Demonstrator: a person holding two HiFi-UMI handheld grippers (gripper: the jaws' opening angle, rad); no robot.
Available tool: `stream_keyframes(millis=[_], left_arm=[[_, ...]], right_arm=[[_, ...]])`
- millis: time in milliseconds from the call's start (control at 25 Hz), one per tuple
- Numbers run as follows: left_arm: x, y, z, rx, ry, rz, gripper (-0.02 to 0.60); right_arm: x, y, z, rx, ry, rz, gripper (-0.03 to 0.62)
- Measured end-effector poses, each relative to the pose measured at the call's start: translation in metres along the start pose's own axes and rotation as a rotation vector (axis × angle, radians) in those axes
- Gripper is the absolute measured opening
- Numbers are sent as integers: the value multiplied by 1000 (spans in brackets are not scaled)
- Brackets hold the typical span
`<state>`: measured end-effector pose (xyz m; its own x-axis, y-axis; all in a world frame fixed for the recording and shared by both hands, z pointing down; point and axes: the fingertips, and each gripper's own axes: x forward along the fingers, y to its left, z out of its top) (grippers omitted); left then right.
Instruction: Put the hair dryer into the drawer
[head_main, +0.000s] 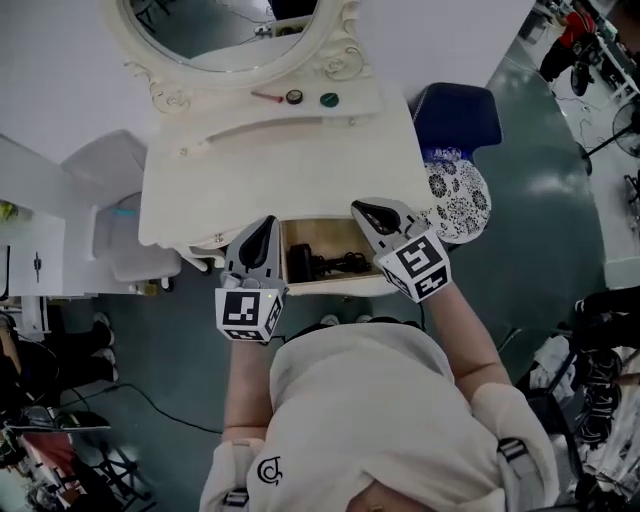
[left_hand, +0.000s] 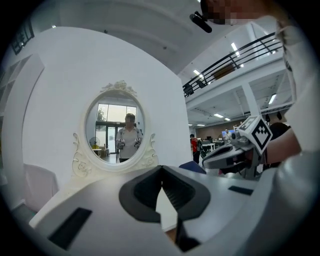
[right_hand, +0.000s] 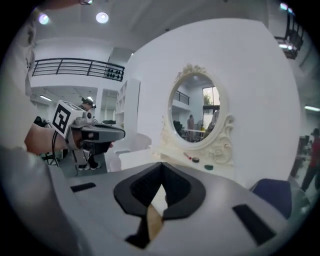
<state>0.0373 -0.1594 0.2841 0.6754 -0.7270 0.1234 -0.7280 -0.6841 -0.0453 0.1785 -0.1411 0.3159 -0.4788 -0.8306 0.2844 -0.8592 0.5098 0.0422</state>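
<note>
The black hair dryer (head_main: 325, 265) lies inside the open wooden drawer (head_main: 290, 233) at the front of the cream dressing table (head_main: 280, 170). My left gripper (head_main: 262, 224) hovers over the drawer's left edge, jaws shut and empty. My right gripper (head_main: 362, 211) is raised over the drawer's right edge, also shut with nothing in it. In the left gripper view the pads (left_hand: 172, 192) meet at their tips and the right gripper (left_hand: 231, 153) shows to the right. The right gripper view shows its own fingertips (right_hand: 175, 187) closed and the left gripper (right_hand: 99, 133) at the left.
An oval mirror (head_main: 230, 30) stands at the table's back, with a red stick (head_main: 266, 96), a black cap (head_main: 294, 97) and a green cap (head_main: 329, 99) before it. A blue chair (head_main: 458, 115) and patterned cushion (head_main: 455, 200) sit at right; a white chair (head_main: 110, 200) at left.
</note>
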Motion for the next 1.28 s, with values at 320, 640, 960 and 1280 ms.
stream_keyframes(millis=[320, 640, 960, 1280], left_arm=[[16, -22, 34, 62, -41, -88, 11], [18, -32, 55, 65, -73, -111, 11], [19, -32, 50, 65, -57, -102, 11], [16, -32, 57, 74, -75, -92, 11]], right_arm=[[-48, -20, 58, -33, -213, -151, 6], [-62, -26, 76, -20, -287, -200, 6], [-51, -21, 52, 7, -230, -163, 5], [-51, -20, 45, 28, -202, -178, 5]])
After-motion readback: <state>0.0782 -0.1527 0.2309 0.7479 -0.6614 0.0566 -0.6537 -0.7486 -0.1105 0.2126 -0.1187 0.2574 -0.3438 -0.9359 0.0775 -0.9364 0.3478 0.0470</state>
